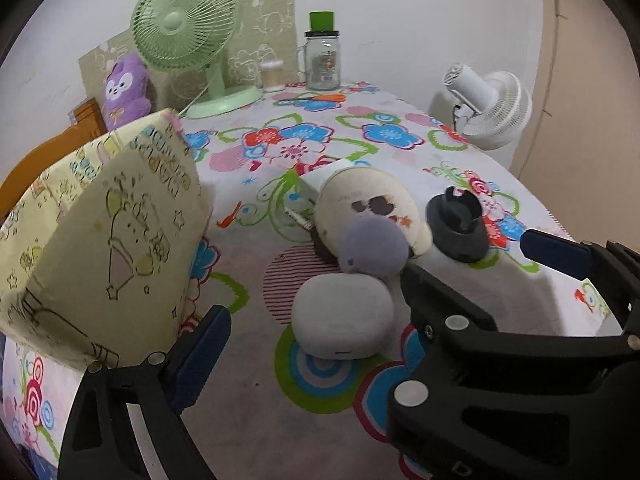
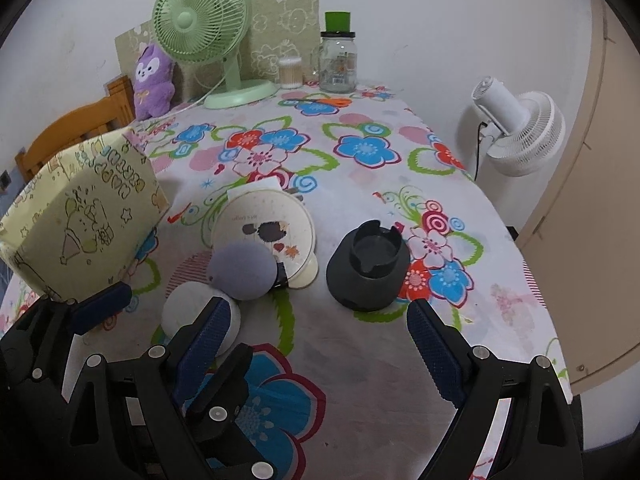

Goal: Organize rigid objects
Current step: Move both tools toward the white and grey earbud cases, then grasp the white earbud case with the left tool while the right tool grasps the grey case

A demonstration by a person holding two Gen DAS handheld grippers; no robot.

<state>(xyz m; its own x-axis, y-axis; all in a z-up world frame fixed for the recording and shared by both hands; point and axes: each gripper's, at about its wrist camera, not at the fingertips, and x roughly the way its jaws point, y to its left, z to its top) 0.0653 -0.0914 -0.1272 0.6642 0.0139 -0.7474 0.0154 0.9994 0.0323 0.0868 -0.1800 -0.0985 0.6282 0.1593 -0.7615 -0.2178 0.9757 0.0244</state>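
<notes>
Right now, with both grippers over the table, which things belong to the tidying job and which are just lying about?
Likely for the job:
yellow patterned storage box
smooth white oval case
fuzzy grey-purple ball
round cream compact
dark grey round holder

Likely just lying about:
green desk fan
purple plush toy
glass jar with green lid
white fan

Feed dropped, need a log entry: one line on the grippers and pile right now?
left gripper: jaws open, over white case | right gripper: jaws open, empty, before black holder | nothing held
</notes>
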